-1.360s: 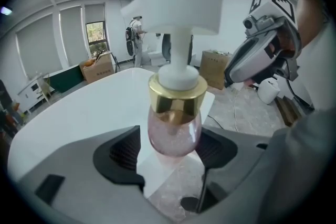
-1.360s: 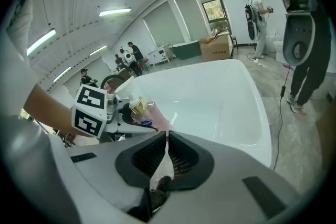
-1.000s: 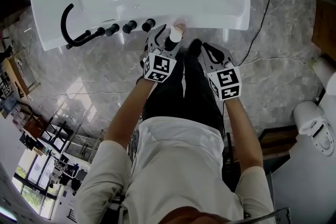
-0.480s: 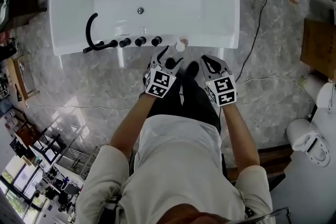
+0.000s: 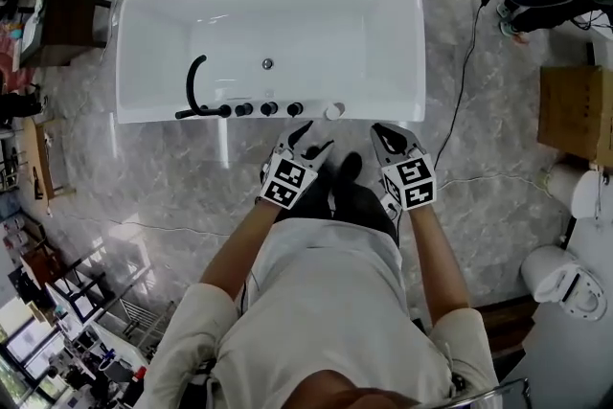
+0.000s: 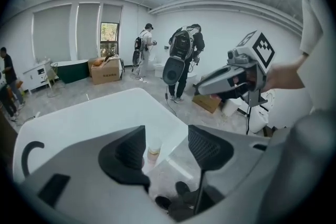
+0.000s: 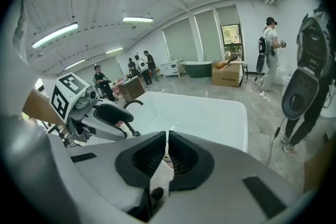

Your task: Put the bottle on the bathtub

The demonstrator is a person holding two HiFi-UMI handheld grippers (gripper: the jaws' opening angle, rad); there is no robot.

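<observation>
Bottle (image 5: 333, 111) sits upright on the bathtub (image 5: 412, 34) rim! Left tool (image 5: 316, 137) hangs clear of it, jaws apart though just narrowing, nothing between them. Right tool (image 5: 383, 134) is clenched, empty.

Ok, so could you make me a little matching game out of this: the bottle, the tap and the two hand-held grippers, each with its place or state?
Things:
1. bottle
2. faucet
3. left gripper
4. right gripper

Places or states:
A. jaws together, empty
B. black, curved, at the left end of the bathtub's near rim
C. upright on the near rim, right of the knobs
D. jaws apart, empty

Pairs: 1-C, 2-B, 3-D, 4-A.

The left gripper's jaws have just been closing somewhat, gripping nothing; the bottle stands well beyond them.
</observation>
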